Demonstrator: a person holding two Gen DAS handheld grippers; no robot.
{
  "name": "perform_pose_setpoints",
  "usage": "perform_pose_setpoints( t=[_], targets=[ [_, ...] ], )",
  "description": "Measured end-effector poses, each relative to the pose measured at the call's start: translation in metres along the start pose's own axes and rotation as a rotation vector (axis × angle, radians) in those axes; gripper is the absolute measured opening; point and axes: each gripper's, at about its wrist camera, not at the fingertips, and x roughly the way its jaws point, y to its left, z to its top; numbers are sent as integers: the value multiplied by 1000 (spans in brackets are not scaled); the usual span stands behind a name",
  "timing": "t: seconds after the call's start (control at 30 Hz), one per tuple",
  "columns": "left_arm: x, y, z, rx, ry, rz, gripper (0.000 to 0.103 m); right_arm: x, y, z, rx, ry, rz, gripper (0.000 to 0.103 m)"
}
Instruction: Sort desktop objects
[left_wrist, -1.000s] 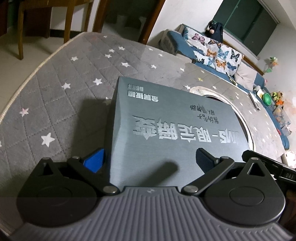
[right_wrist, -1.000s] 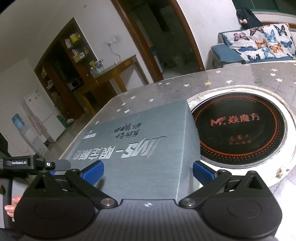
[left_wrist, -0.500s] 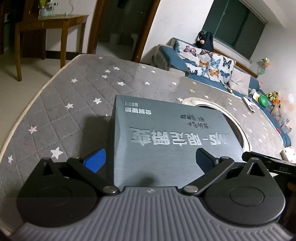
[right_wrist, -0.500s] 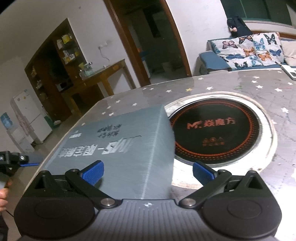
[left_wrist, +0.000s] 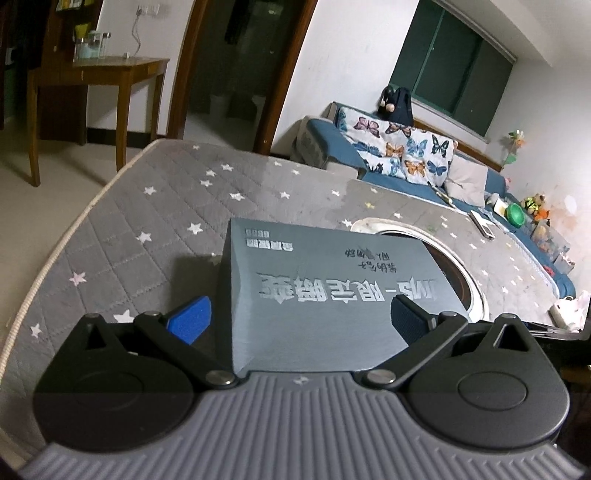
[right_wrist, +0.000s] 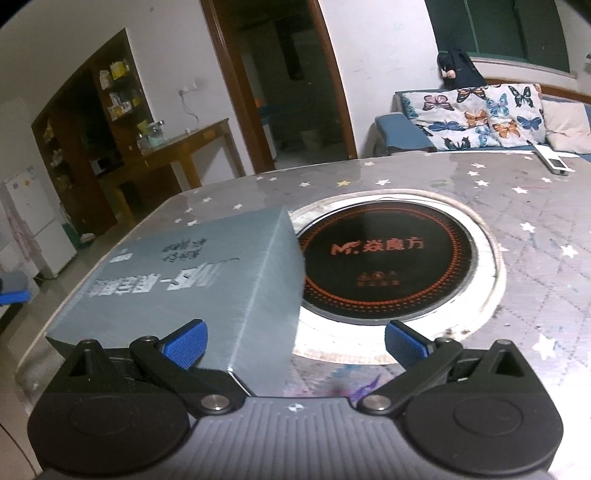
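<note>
So this looks like the spot in the sort where the grey box (left_wrist: 332, 295) is sitting on the surface (left_wrist: 155, 221) and neither tool has a hold on it. The left gripper (left_wrist: 301, 321) has its fingers spread wide, one blue pad off each side of the box's near end, not visibly pressing on it. The right gripper (right_wrist: 295, 341) is released too: its left pad sits over the box's near corner while the other pad hangs over bare surface, so the box (right_wrist: 192, 288) is off toward 10 o'clock in that view.

Best guess for the next move: either close in on the box or back off and go for another item. A box that wide probably needs both tools or a grip on a narrow edge.

Room to move: the induction cooker (right_wrist: 388, 262) is right against the box at 1 o'clock in the right view, with the box's far corner overlapping its white ring. The rounded surface edge runs from 9 to 11 o'clock in the left view, with open quilted cover between. A remote (right_wrist: 552, 158) lies far off at 2 o'clock.
</note>
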Motion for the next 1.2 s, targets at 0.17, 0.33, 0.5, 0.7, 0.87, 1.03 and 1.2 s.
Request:
perform_pose_setpoints(
  t=[0.17, 0.33, 0.5, 0.7, 0.87, 1.03, 1.2],
  targets=[
    [-8, 15, 4, -15, -42, 26, 103, -2, -12, -1, -6, -16, -51, 103],
    [-8, 40, 6, -56, -77, 93, 103, -7, -31, 1, -2, -47, -122, 103],
    [16, 69, -2, -75, -80, 240, 103, -8, -62, 6, 18, -75, -217, 103],
    [45, 92, -15, -67, -91, 350, 103, 0, -103, 12, 41, -111, -334, 103],
    [55, 101, -15, -73, -109, 390, 103, 10, -132, 19, 41, -121, -397, 103],
    [66, 107, -17, -65, -100, 423, 103, 18, -158, 24, 68, -124, -436, 103],
    [81, 111, -21, -67, -83, 432, 103, 20, -182, 25, 122, -122, -467, 103]
  ],
)
